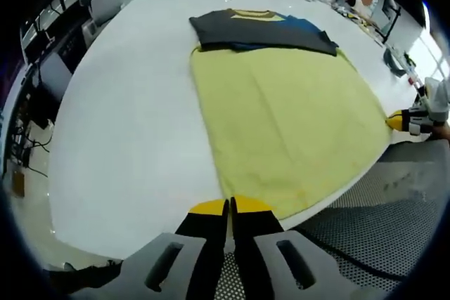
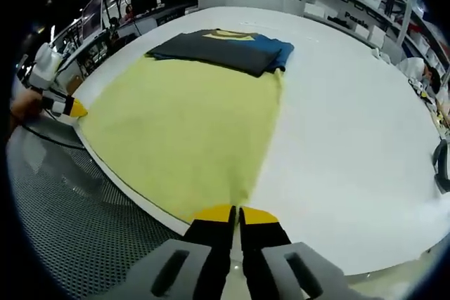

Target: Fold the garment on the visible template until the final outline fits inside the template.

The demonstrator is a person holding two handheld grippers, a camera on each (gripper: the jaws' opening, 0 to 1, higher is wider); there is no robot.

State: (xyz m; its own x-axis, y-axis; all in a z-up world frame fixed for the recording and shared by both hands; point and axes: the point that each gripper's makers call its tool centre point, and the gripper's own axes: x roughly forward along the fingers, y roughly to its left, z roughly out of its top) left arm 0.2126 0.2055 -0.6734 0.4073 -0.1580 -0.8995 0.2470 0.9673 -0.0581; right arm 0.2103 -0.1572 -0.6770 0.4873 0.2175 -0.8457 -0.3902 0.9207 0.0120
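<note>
Garment lies folded at the far end of the template, a dark grey slab of cloth with a blue layer and a yellow collar band peeking out, its edges overlapping the template's far edge. It rests on a broad white table with a smooth, rounded rim. The template is a flat, pale yellow sheet, soft and matte, wider toward the near table edge.

Left gripper sits low at the near edge of the table, jaws pressed together with only a thin seam between the yellow tips, which meet at the template's near corner; whether any cloth is pinched there cannot be told. Right gripper holds the same pose at the template's other near corner, jaws closed tip to tip, and again a grip on the sheet cannot be confirmed.

Left gripper view takes in the right gripper at the template's side, and people seated at the table's far end. Right gripper view shows the left gripper with a hand behind it. Both views show grey perforated mesh below the table edge.
</note>
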